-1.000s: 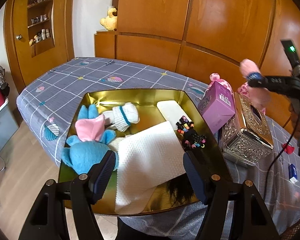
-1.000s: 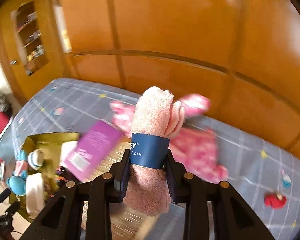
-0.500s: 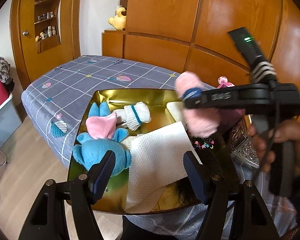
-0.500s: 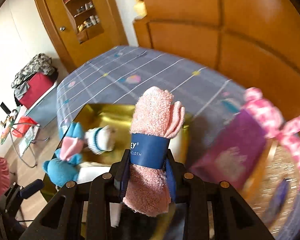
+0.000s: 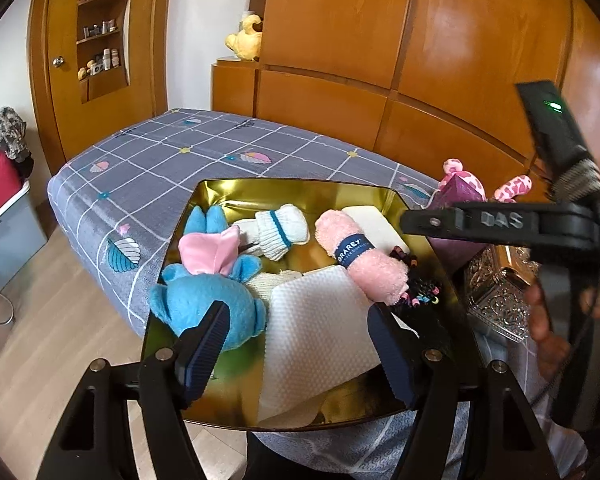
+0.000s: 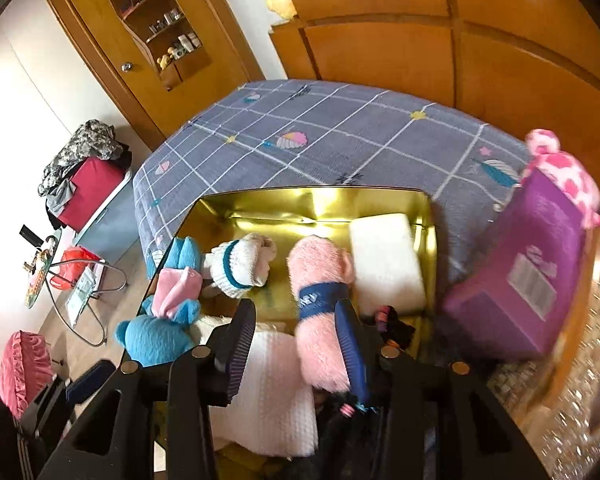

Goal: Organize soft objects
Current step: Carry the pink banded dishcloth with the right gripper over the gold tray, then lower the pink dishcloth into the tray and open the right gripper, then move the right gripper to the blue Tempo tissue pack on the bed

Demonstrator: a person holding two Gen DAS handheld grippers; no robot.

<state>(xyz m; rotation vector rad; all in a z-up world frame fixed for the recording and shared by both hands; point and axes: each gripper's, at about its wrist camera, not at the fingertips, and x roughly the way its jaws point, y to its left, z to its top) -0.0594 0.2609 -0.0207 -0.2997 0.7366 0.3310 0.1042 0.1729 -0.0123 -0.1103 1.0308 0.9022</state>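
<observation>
Pink towel down in the gold tray

Lies rolled in the tray [image 5: 204,204], pink towel [image 6: 320,312] between white pad [image 6: 386,260] and socks [image 6: 240,264]. Right gripper [image 6: 296,348] spread wide, let go. Left gripper [image 5: 296,344] spread too, holding nothing, above white cloth [image 5: 320,320].

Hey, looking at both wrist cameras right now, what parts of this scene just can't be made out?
- Purple box, right wrist view: its label print is motion-blurred and unreadable.
- Pink rolled cloth, right wrist view: its lower end sits behind one of the right gripper fingers.
- Silver ornate box, left wrist view: the right gripper's black body covers most of it.
- Dark hair ties, left wrist view: too small to count.
</observation>
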